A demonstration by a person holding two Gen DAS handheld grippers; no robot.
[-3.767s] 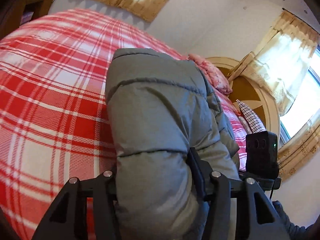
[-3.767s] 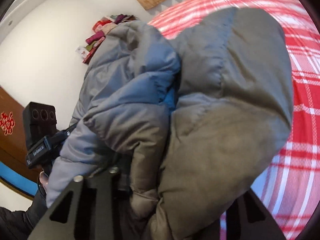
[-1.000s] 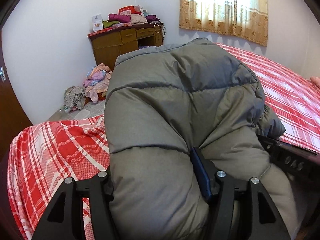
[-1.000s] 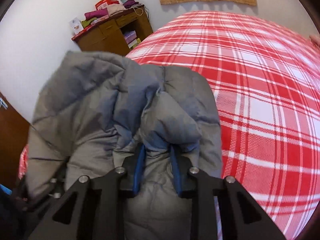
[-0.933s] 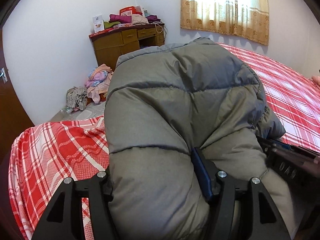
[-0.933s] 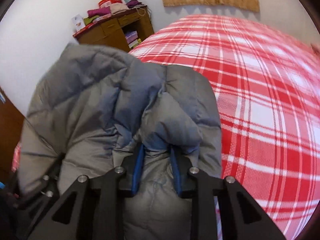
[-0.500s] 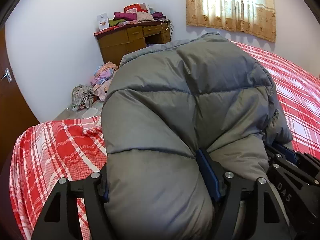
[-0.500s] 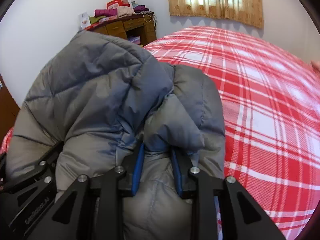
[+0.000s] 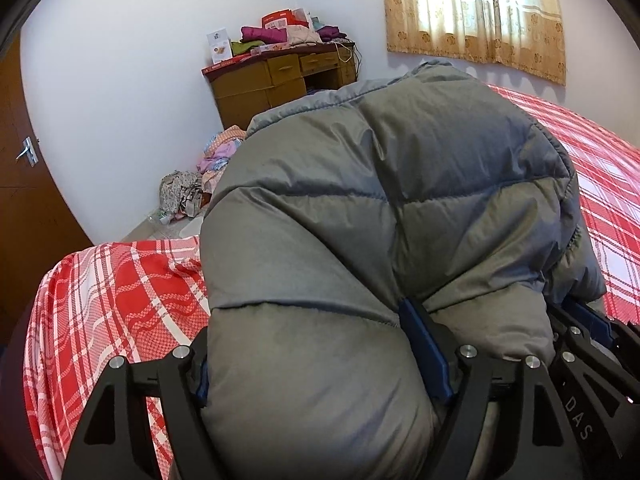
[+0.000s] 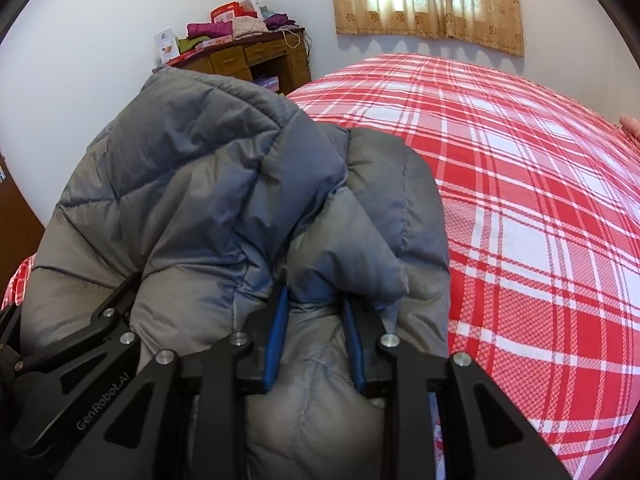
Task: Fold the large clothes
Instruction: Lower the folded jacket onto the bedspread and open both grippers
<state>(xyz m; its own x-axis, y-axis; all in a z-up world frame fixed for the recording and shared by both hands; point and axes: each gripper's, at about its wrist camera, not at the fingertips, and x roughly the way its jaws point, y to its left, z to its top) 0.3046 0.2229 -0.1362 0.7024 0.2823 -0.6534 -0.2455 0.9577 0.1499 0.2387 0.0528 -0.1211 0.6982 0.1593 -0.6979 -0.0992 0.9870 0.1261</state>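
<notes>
A grey puffer jacket [image 9: 380, 208] lies bundled on the red plaid bed [image 9: 120, 300] and fills most of both views. My left gripper [image 9: 312, 344] has a thick padded roll of it between its fingers; the jaws are opening, and the blue pads [image 9: 424, 352] still dent the fabric. My right gripper [image 10: 314, 312] is shut on a smaller fold of the jacket [image 10: 200, 184], which is pinched between its blue pads [image 10: 276, 320]. The two grippers sit side by side: the right one [image 9: 580, 360] shows at the left view's lower right, the left one [image 10: 80, 360] at the right view's lower left.
The plaid bed [image 10: 520, 200] stretches away to the right. A wooden desk [image 9: 280, 76] piled with clothes and boxes stands in the corner, with a heap of clothes [image 9: 200, 184] on the floor before it. A brown door [image 9: 24, 200] is at left and a curtained window [image 9: 472, 12] behind.
My left jaws have spread wider around the jacket roll. The jacket bundle has come closer and fills more of both views, and the grippers have drawn nearer to each other. The right grip is unchanged.
</notes>
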